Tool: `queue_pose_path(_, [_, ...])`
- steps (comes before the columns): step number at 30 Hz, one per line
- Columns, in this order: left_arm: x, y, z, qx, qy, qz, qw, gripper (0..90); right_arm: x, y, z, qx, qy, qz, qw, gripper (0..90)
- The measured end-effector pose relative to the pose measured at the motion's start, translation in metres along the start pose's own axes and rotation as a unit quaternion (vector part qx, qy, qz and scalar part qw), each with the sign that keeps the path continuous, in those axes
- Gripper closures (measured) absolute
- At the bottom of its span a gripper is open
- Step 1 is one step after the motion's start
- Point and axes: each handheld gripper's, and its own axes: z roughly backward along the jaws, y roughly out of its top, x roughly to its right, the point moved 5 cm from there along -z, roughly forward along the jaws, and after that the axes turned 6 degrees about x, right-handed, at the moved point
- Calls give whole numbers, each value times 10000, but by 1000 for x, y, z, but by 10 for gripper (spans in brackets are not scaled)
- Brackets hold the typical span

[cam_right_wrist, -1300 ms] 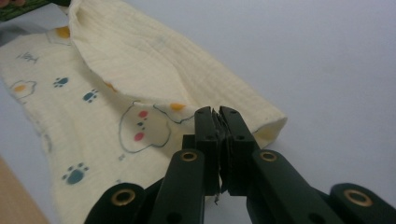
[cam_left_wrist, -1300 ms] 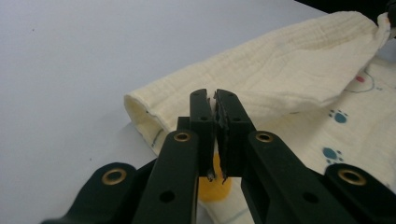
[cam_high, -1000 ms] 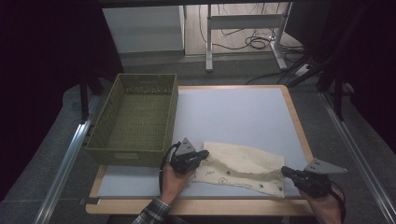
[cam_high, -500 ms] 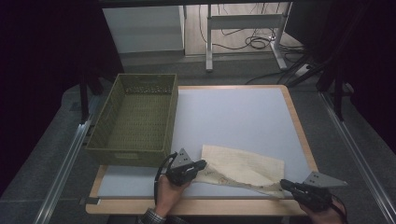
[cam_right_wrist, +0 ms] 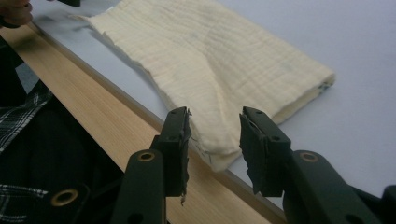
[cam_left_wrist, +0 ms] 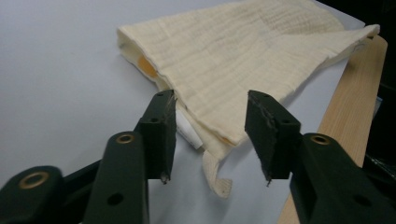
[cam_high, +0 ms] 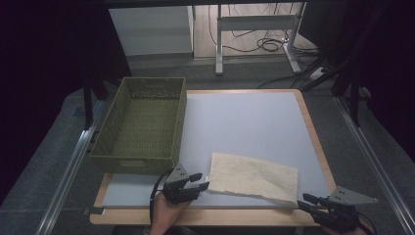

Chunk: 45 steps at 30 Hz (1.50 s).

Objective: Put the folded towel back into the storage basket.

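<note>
A cream cloth (cam_high: pixel 254 177) lies folded flat on the white table mat (cam_high: pixel 244 122), close to the near wooden edge. My left gripper (cam_high: pixel 201 181) sits at the cloth's near left corner. Its jaws have just been opening, and in the left gripper view the cloth (cam_left_wrist: pixel 243 60) tip lies loose between the open left gripper (cam_left_wrist: pixel 210 107) jaws, untouched by the pads. My right gripper (cam_high: pixel 304 201) is at the near right corner. Its jaws have also just been opening, and the cloth (cam_right_wrist: pixel 210 51) corner rests free between the right gripper (cam_right_wrist: pixel 215 119) jaws.
An empty olive woven basket (cam_high: pixel 132 161) stands at the left side of the table. The wooden border (cam_high: pixel 205 215) runs along the near edge just under both grippers. Metal rails flank the table, and desk legs with cables stand on the floor behind.
Both grippers drew back toward the near edge, pulling the rumpled cloth out flat. Both then opened and let go of its corners.
</note>
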Motion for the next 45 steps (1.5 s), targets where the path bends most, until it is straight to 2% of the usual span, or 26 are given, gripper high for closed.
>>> queue_pose_path(2, [0,3,2,37,9,-9,10000,512,3,3,3,-42,-130,58,9999,613])
queue_pose_path(5, [0,6,-4,-38,3,-35,10000,506,12,6,0,-11,-199,-4,9998,614])
queue_pose_path(13, [-1,11,-39,-343,83,-155,9993,459,38,16,-29,30,-328,-264,9991,618])
queue_pose_path(15, [-1,9,-46,-479,188,-255,9984,433,36,17,-34,73,-258,-302,9992,612])
queue_pose_path(17, [-3,6,-50,-615,283,-330,9972,421,28,15,-37,25,-158,-237,9996,583])
queue_pose_path(19, [-4,5,-51,-678,329,-305,9967,398,19,9,-40,-102,-135,-123,9998,550])
queue_pose_path(22, [-4,4,-52,-799,443,-421,9949,395,13,-3,-42,-265,-186,-38,9995,524])
queue_pose_path(26, [-4,3,-54,-921,511,-457,9934,388,19,-16,-44,-493,-538,166,9972,528])
queue_pose_path(31, [-4,3,-54,-921,519,-447,9934,389,23,-14,-41,-437,-599,117,9972,530])
queue_pose_path(33, [-4,3,-54,-922,519,-445,9934,389,26,-7,-39,-310,-620,49,9976,530])
queue_pose_path(36, [-4,3,-54,-923,515,-441,9934,389,36,5,-41,-172,-740,-78,9971,552])
queue_pose_path(39, [-5,3,-54,-923,512,-439,9934,389,50,10,-52,-183,-846,-189,9961,596])
queue_pose_path(41, [-5,3,-54,-923,511,-433,9935,389,58,11,-60,-218,-868,-238,9957,661])
queue_pose_path(42, [-5,3,-54,-923,512,-434,9935,389,60,11,-64,-228,-838,-245,9959,722])
queue_pose_path(44, [-5,3,-54,-924,512,-434,9935,389,60,10,-69,-270,-868,-142,9958,848])
queue_pose_path(45, [-5,3,-54,-923,513,-436,9934,389,60,10,-71,-303,-882,-98,9956,881])
